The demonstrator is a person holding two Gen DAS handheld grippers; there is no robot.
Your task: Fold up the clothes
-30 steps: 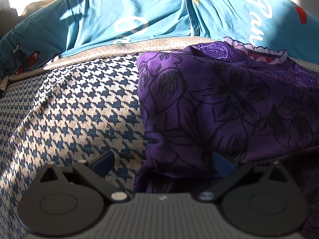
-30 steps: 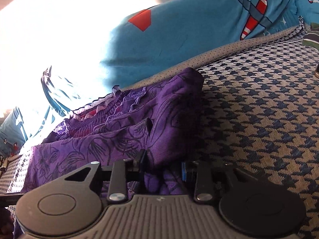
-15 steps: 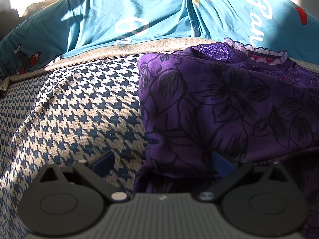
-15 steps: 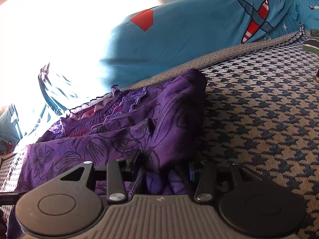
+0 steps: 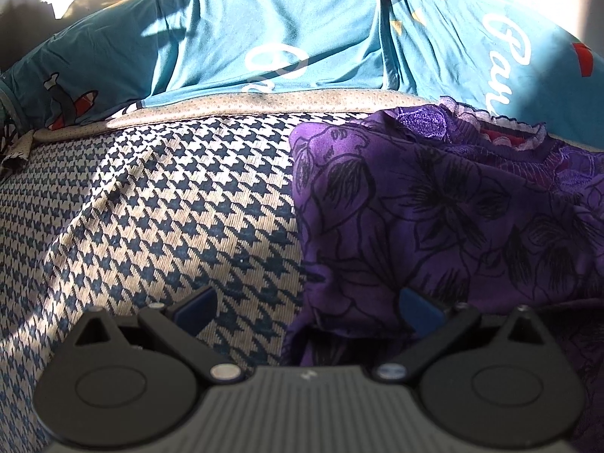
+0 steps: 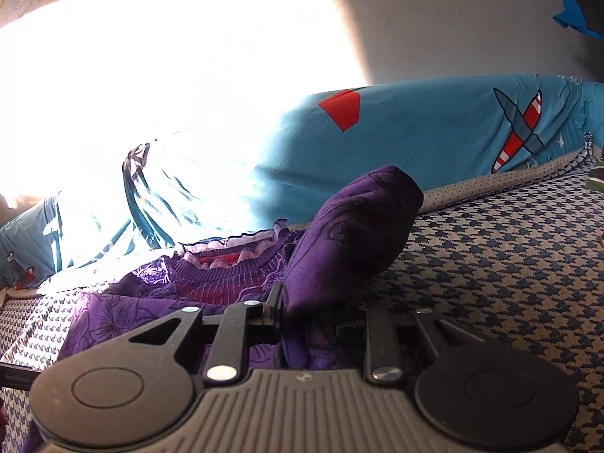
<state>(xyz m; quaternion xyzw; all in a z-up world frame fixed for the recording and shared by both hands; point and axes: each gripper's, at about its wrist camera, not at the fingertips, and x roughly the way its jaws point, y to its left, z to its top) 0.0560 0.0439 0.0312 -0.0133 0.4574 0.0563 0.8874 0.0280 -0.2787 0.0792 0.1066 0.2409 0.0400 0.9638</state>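
Note:
A purple garment (image 5: 434, 219) with black flower outlines and a lace neckline lies crumpled on the houndstooth bed cover (image 5: 170, 219). My left gripper (image 5: 305, 309) is open low over the cover. The garment's left edge falls between its blue pads, and the right pad touches the cloth. In the right wrist view my right gripper (image 6: 309, 324) is shut on a bunched fold of the purple garment (image 6: 358, 234). That fold stands up in a hump above the fingers, and the neckline lies just behind to the left.
Teal bedding (image 5: 264, 37) with white lettering and airplane prints is piled along the far side of the bed. It shows again as teal bedding (image 6: 434, 128) under a plain wall. Harsh sunlight washes out the upper left. Open houndstooth cover (image 6: 509, 264) spreads to the right.
My right gripper has risen with the garment's fold, so the cloth now humps up higher and the view tilts upward. The left gripper has hardly moved and stays open.

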